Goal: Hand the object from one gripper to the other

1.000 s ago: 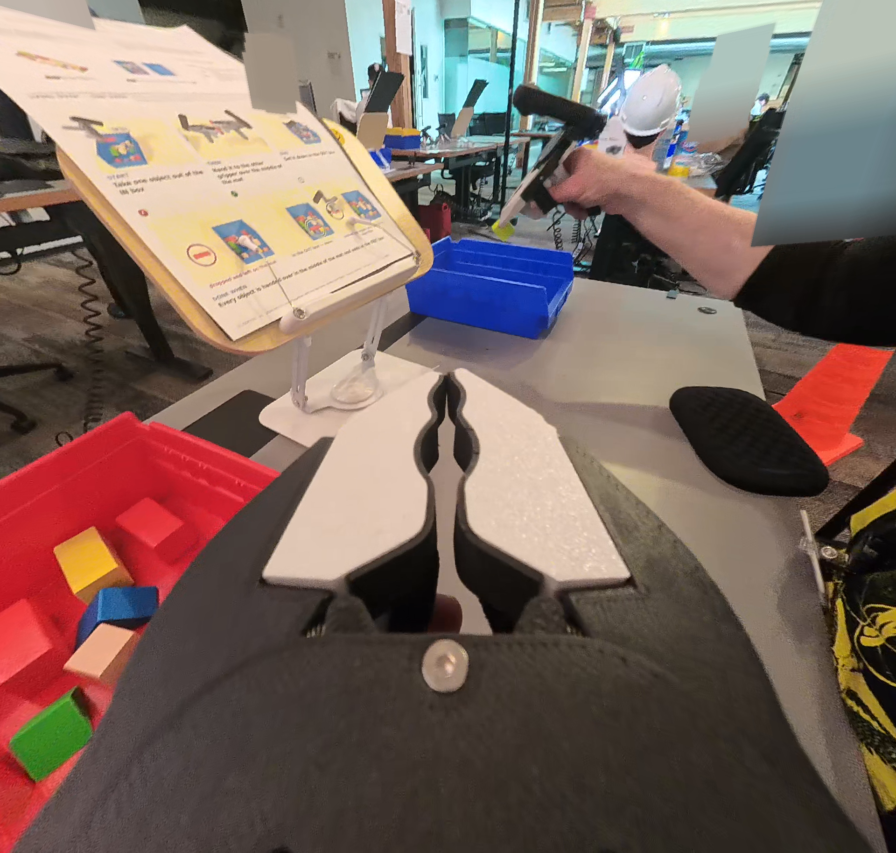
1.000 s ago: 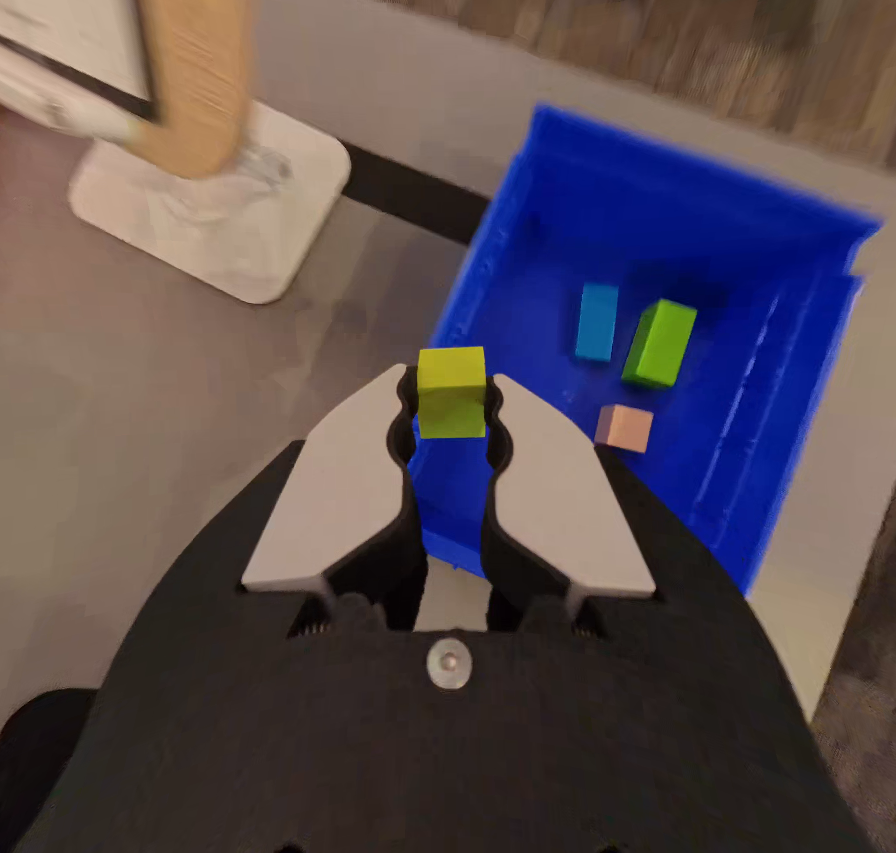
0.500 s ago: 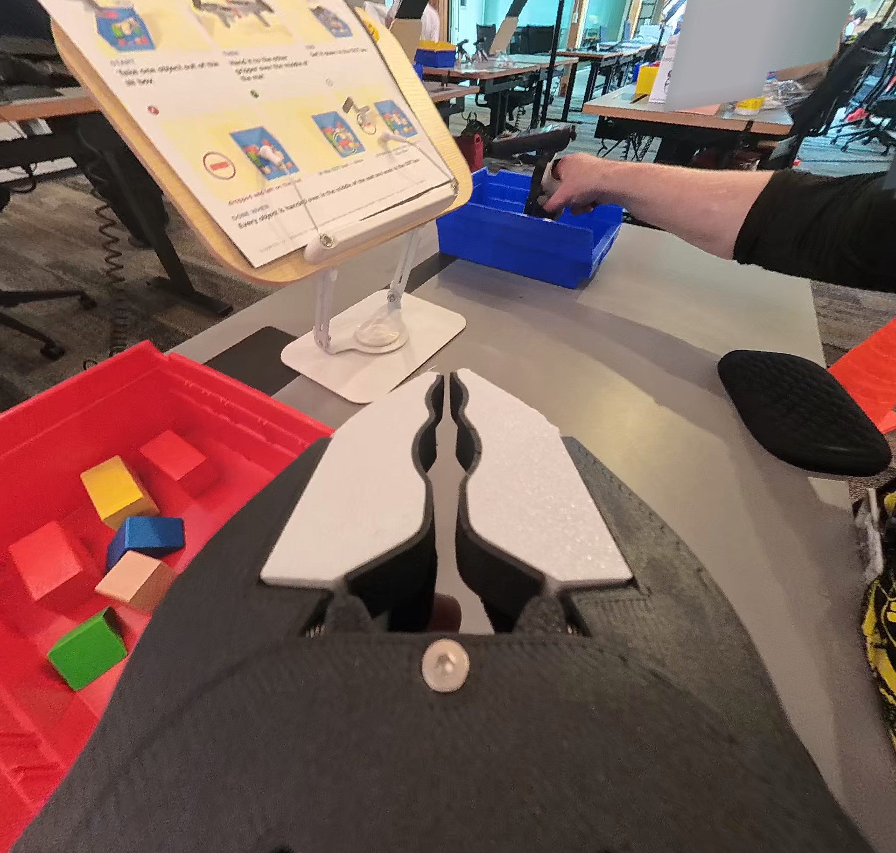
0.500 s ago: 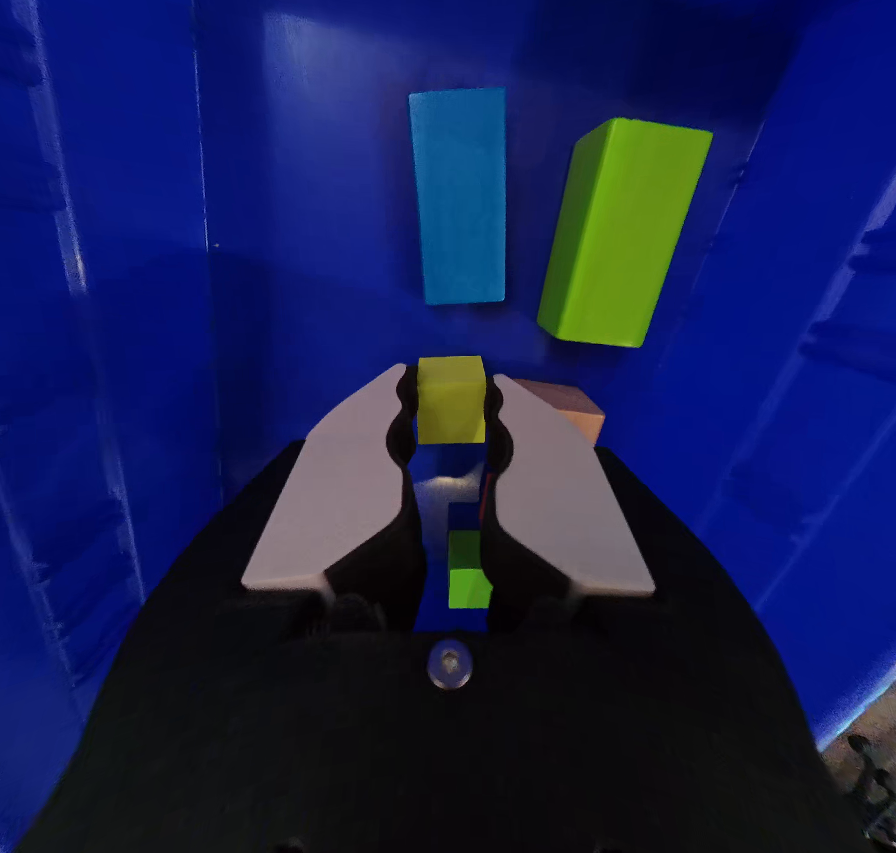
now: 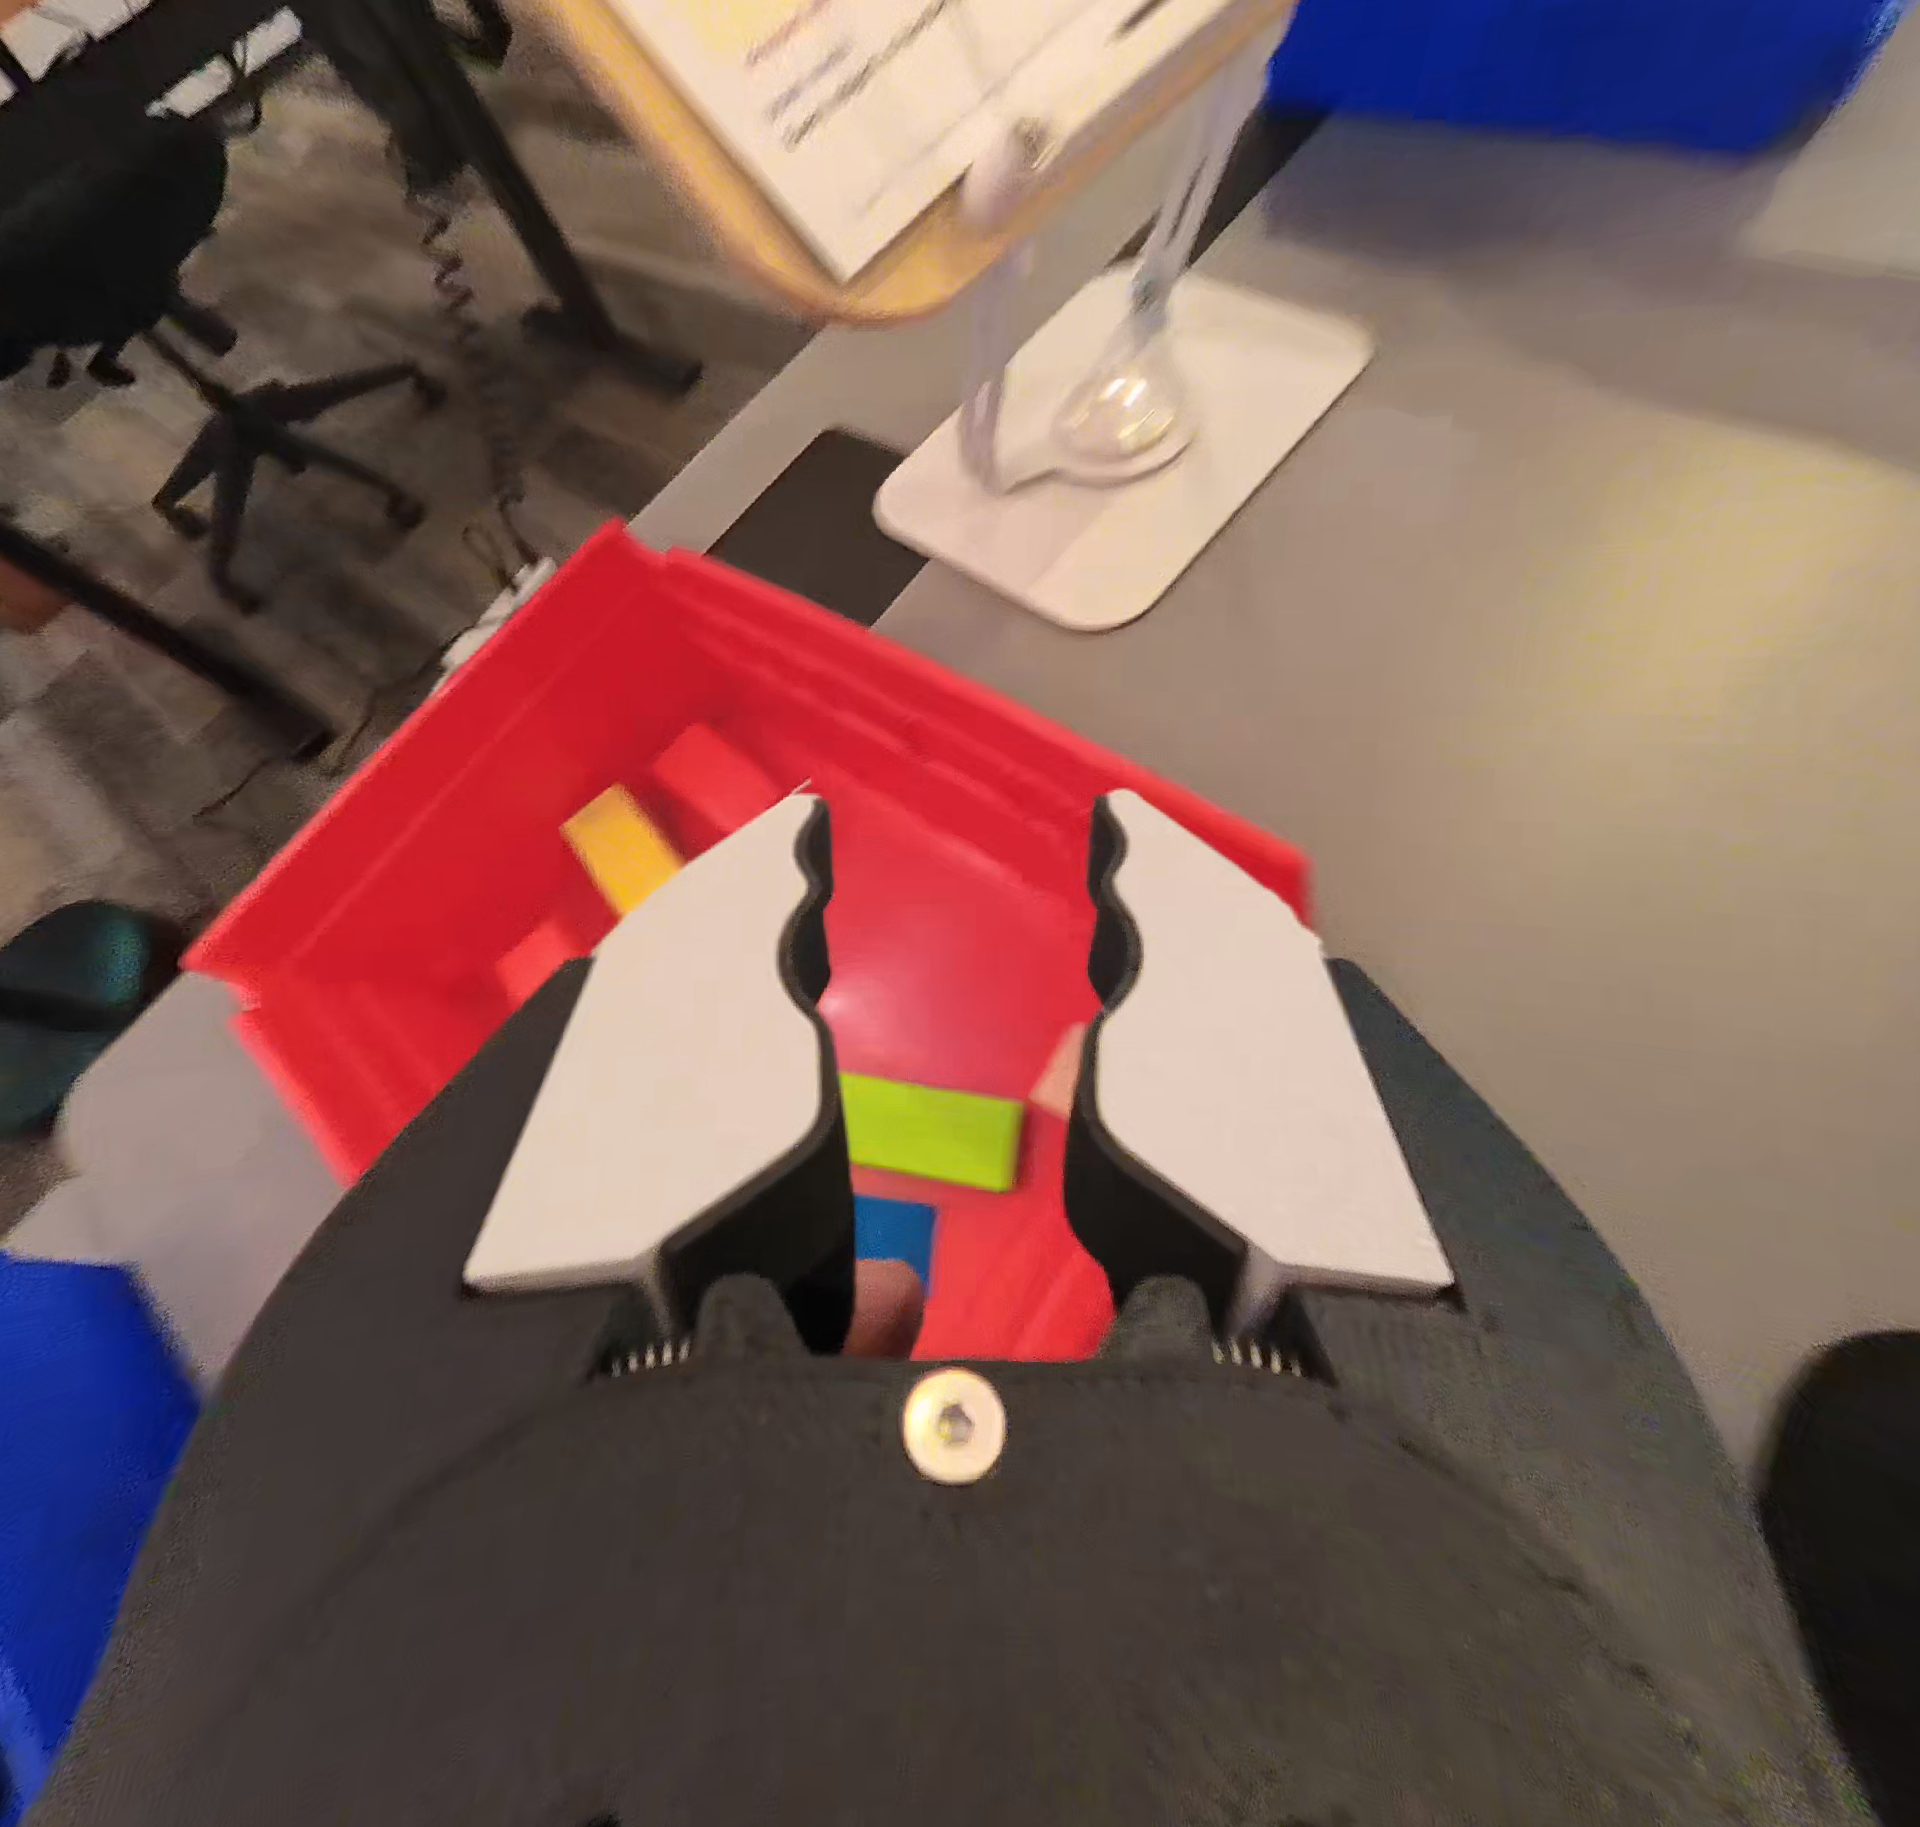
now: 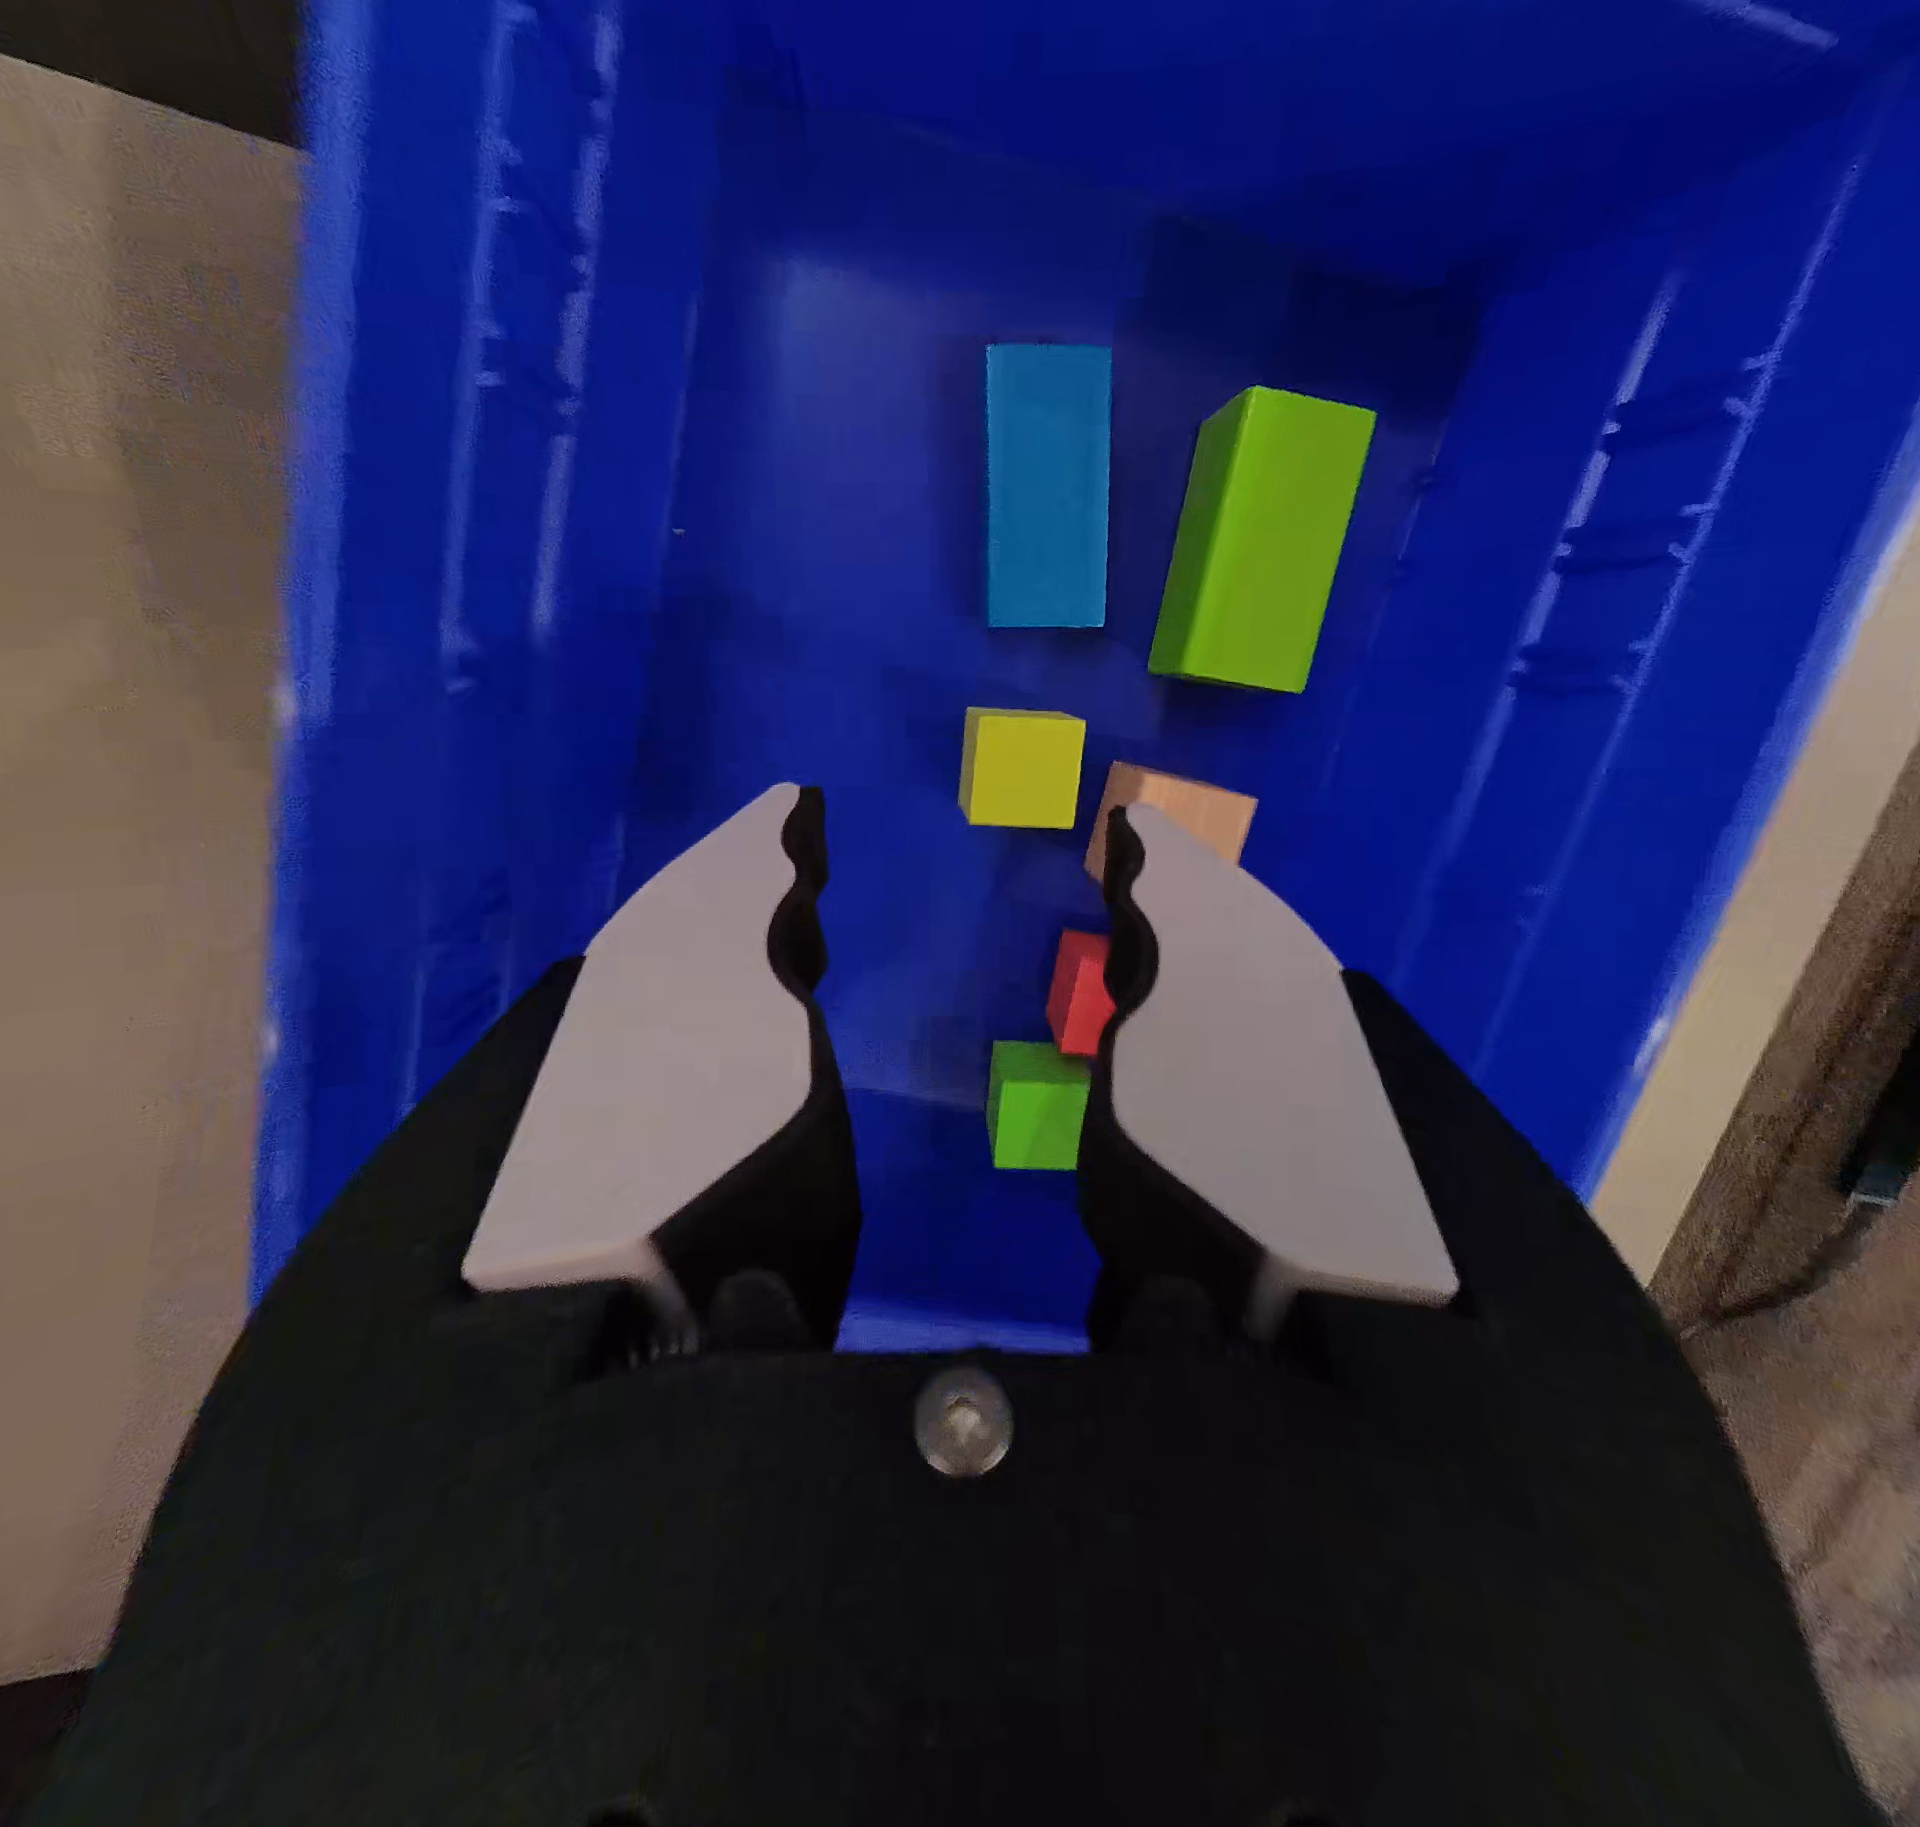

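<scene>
Left wrist view: the left tongs [image 5: 956, 842] hang open and bare above a red bin [image 5: 436, 873] on the gray tabletop [image 5: 1558, 738]. Inside the bin lie a yellow block [image 5: 618, 847], a red block [image 5: 717, 780], a lime-green block [image 5: 930, 1128], a blue block [image 5: 894, 1232] and a tan block [image 5: 1060, 1076] partly hidden by a finger. Beyond the bin stands a white-based stand [image 5: 1122, 458] carrying a wooden board with printed sheets [image 5: 883, 63]; a blue bin [image 5: 1558, 11] sits behind it. Office chairs [image 5: 156, 250] and desk legs occupy the floor at left.

Right wrist view: the right tongs [image 6: 956, 811] are open, holding nothing, above the blue bin [image 6: 468, 530]. The yellow cube [image 6: 1023, 767] rests on the bin floor just ahead of the fingertips, apart from them. Around it lie a light-blue block [image 6: 1047, 484], a long green block [image 6: 1262, 536], a tan cube [image 6: 1184, 811], a red block [image 6: 1081, 993] and a small green cube [image 6: 1034, 1107]. The tabletop [image 6: 135, 634] flanks the bin.
</scene>
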`<move>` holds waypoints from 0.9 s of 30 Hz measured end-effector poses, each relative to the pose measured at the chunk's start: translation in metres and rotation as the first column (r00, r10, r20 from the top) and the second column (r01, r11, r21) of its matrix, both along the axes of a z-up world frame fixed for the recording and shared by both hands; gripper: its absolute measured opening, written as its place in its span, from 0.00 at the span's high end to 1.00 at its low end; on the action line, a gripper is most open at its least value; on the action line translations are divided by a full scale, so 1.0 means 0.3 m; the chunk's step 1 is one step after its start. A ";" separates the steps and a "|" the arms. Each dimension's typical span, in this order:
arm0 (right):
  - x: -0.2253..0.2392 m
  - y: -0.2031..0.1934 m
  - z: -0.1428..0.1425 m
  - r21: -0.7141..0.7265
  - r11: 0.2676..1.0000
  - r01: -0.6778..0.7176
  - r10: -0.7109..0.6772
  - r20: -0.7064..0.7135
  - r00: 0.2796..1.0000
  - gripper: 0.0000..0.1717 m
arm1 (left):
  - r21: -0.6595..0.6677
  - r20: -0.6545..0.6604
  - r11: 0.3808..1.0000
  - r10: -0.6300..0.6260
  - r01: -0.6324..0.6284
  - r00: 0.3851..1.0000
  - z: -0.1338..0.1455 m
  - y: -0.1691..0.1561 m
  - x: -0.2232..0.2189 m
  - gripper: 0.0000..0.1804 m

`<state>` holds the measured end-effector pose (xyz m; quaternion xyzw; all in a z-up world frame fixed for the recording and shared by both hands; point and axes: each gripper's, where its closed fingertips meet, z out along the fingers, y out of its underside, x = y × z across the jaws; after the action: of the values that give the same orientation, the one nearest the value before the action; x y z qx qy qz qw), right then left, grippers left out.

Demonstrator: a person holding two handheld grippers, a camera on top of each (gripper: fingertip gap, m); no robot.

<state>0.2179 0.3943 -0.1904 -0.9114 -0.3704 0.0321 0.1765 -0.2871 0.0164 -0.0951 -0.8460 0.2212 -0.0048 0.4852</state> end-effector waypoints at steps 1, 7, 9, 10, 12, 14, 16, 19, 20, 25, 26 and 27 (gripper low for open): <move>-0.003 -0.020 0.023 0.021 1.000 -0.012 0.013 -0.013 1.000 0.71 | -0.040 -0.061 0.999 0.015 -0.017 0.998 -0.029 0.036 -0.043 0.73; -0.041 -0.147 0.109 0.112 0.989 -0.094 0.102 -0.069 0.992 0.73 | -0.448 -0.265 0.883 0.017 -0.139 0.964 -0.333 0.196 -0.260 0.63; -0.057 -0.186 0.121 0.123 0.985 -0.118 0.128 -0.071 0.989 0.74 | -0.539 -0.238 0.823 0.057 -0.181 0.970 -0.422 0.217 -0.292 0.63; -0.063 -0.203 0.123 0.126 0.983 -0.133 0.142 -0.063 0.988 0.74 | -0.552 -0.249 0.808 0.075 -0.205 0.966 -0.449 0.229 -0.311 0.63; -0.076 -0.227 0.133 0.141 0.977 -0.159 0.169 -0.060 0.984 0.74 | -0.536 -0.266 0.818 0.071 -0.209 0.961 -0.470 0.260 -0.325 0.65; -0.085 -0.245 0.144 0.151 0.973 -0.175 0.186 -0.061 0.981 0.74 | -0.501 -0.264 0.838 0.092 -0.218 0.960 -0.457 0.296 -0.328 0.67; -0.096 -0.256 0.156 0.165 0.968 -0.191 0.204 -0.066 0.977 0.74 | -0.475 -0.224 0.862 0.072 -0.174 0.972 -0.429 0.331 -0.289 0.69; -0.118 -0.273 0.167 0.169 0.962 -0.215 0.231 -0.081 0.970 0.75 | -0.411 -0.271 0.911 -0.084 -0.036 0.959 -0.392 0.395 -0.222 0.65; -0.126 -0.280 0.170 0.170 0.960 -0.224 0.241 -0.088 0.966 0.74 | -0.414 -0.303 0.910 -0.130 -0.007 0.944 -0.395 0.411 -0.218 0.63; -0.143 -0.315 0.179 0.165 0.954 -0.250 0.268 -0.099 0.958 0.75 | -0.540 -0.458 0.839 -0.354 0.061 0.815 -0.459 0.439 -0.273 0.59; -0.144 -0.321 0.180 0.162 0.953 -0.255 0.273 -0.099 0.957 0.75 | -0.557 -0.466 0.827 -0.383 0.072 0.798 -0.463 0.446 -0.285 0.59; -0.144 -0.325 0.180 0.160 0.952 -0.260 0.277 -0.095 0.956 0.76 | -0.576 -0.444 0.813 -0.405 0.092 0.799 -0.467 0.450 -0.286 0.59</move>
<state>0.1746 0.2967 -0.1364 -0.8337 -0.4816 0.0816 0.2576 -0.3730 0.1514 -0.2353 -0.8722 0.4540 0.1103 0.1451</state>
